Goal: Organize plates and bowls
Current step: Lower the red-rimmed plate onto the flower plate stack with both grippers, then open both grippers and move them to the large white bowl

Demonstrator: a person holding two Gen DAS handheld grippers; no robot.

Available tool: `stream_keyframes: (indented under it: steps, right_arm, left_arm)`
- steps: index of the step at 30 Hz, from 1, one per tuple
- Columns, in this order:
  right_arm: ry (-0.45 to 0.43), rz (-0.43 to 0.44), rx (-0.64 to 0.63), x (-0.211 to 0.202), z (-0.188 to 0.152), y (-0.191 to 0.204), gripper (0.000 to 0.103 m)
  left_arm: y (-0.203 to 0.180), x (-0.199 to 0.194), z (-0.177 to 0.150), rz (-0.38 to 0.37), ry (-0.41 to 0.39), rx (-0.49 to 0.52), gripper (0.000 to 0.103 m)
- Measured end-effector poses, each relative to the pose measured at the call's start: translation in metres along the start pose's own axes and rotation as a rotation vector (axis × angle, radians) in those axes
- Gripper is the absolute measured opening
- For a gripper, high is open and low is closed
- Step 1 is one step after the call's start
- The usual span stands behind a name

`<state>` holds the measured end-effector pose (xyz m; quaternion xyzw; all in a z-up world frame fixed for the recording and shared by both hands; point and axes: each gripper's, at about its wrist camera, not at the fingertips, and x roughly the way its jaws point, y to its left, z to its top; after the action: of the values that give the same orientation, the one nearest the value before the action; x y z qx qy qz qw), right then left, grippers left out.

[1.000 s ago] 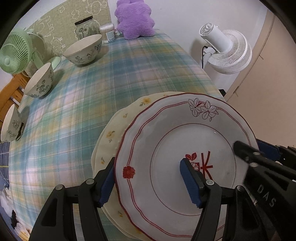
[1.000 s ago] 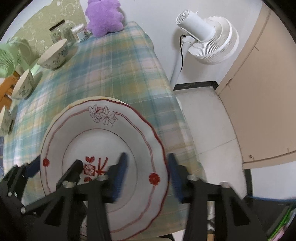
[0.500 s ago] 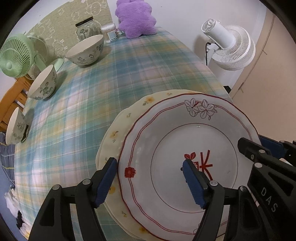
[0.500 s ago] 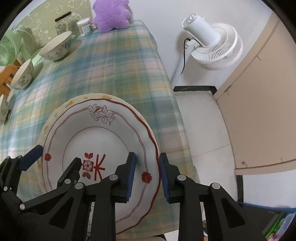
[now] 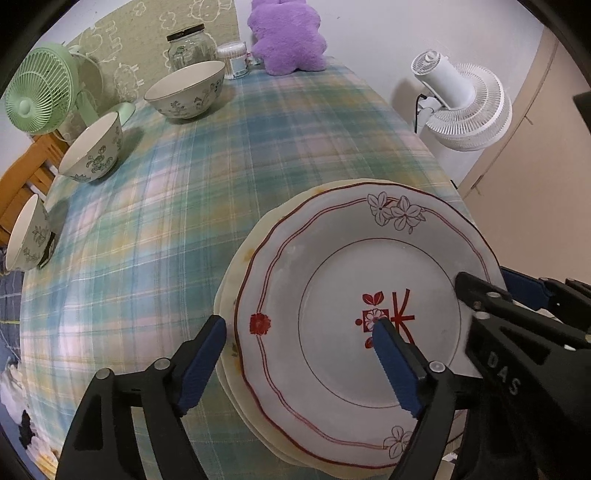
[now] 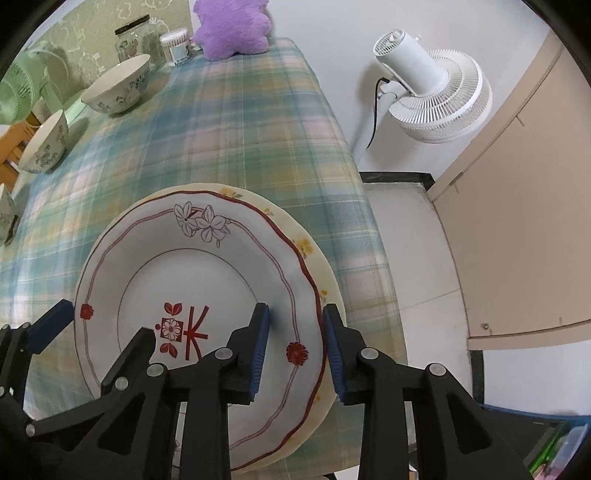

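A white plate (image 5: 332, 258) with a red rim and flower prints lies on top of a cream plate (image 5: 228, 291) near the table's right edge. My left gripper (image 5: 299, 360) straddles the white plate's left rim. One pad hangs outside the rim and the other over the centre. Its jaws are opening and neither pad presses. My right gripper (image 6: 295, 347) straddles the right rims of the white plate (image 6: 184, 266) and the cream plate (image 6: 310, 251). Its jaws are opening too, with gaps beside the pads. Three floral bowls (image 5: 188, 92) (image 5: 92, 147) (image 5: 27, 232) stand apart along the left side.
The table (image 5: 184, 206) has a plaid cloth. At its far end are a glass jar (image 5: 188, 46), a small white tub (image 5: 234, 59) and a purple plush (image 5: 288, 33). A green fan (image 5: 37, 88) is at far left. A white fan (image 6: 432, 92) stands off the table's right edge.
My left jaws spread wider and the left pad came away from the plate's rim. My right jaws narrowed on the rim, then widened again. The white plate now sits more squarely over the cream one.
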<state>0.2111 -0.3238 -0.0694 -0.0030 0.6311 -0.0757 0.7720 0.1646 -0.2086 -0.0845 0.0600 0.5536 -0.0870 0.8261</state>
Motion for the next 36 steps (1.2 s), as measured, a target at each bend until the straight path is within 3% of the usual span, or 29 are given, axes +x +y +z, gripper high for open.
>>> stream_keyframes:
  steps: [7,8,16,24,30,36]
  right_arm:
    - [-0.055,0.043,0.012,-0.007,-0.005,0.006,0.076]
    - [-0.071,0.037,0.010,-0.010,-0.006,0.008,0.077]
    - [-0.110,0.056,0.015,-0.028,-0.006,0.019,0.078]
    - [-0.153,0.111,-0.039,-0.045,0.010,0.039,0.078]
    - [-0.195,0.153,-0.099,-0.057,0.019,0.072,0.078]
    - [-0.208,0.210,-0.146,-0.066,0.024,0.126,0.078]
  left_arm:
    - [0.007,-0.005,-0.006,-0.046,-0.010,-0.008,0.093]
    - [0.008,-0.007,-0.006,-0.058,-0.014,-0.009,0.094]
    - [0.021,-0.028,-0.003,-0.056,-0.063,-0.055,0.095]
    - [0.044,-0.047,0.002,0.024,-0.116,-0.144,0.094]
    - [0.086,-0.056,0.000,0.077,-0.147,-0.210,0.091]
    - [0.141,-0.058,-0.004,0.079,-0.143,-0.238,0.088]
